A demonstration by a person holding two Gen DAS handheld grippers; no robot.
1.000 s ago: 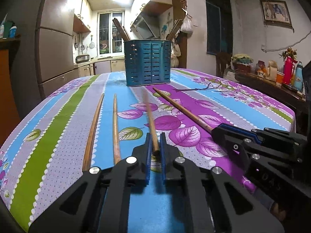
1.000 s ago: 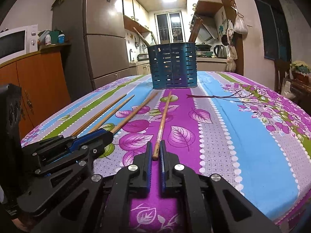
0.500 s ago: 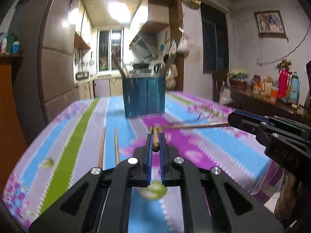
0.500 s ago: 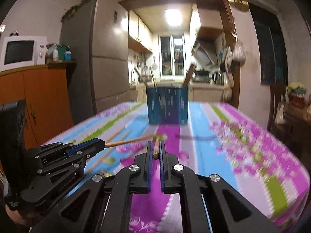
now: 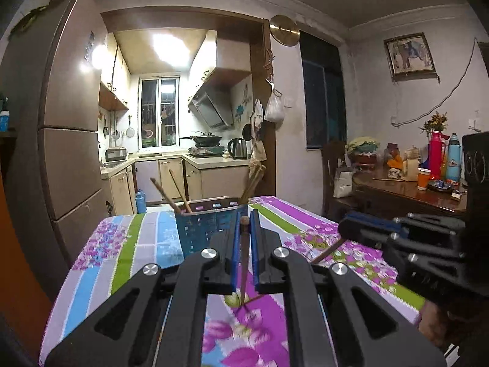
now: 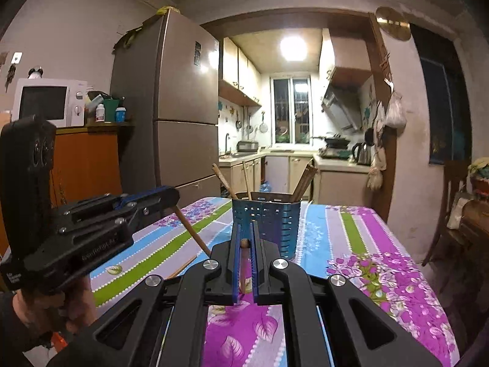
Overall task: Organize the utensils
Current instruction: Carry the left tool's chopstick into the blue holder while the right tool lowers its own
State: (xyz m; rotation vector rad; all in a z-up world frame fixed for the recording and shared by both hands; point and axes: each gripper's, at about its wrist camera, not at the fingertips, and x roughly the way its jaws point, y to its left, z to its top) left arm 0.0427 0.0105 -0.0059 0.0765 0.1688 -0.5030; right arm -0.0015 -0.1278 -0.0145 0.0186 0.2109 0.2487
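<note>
**Both grippers gripping chopsticks**

I am holding one chopstick point(image 5: 244, 253) in the left gripper point(image 5: 244, 223), jaws clamped, and another chopstick point(image 6: 243, 263) in the right gripper point(image 6: 244, 238), both hanging above the tablecloth point(image 6: 351, 238) near the blue holder point(image 6: 269, 220).

A tall brown-grey refrigerator point(image 6: 171, 104) stands left of a dark wood doorway leading into a narrow kitchen. There, a bright ceiling light point(image 6: 292, 48) shines above a barred window point(image 6: 292, 111), cream cabinets point(image 5: 152, 177) and a steel range hood point(image 5: 209, 108). A white microwave point(image 6: 49, 102) sits on an orange wooden cabinet point(image 6: 88, 159). On the pale wall hangs a framed elephant picture point(image 5: 409, 55) above a dark wooden side table point(image 5: 406, 194).
</note>
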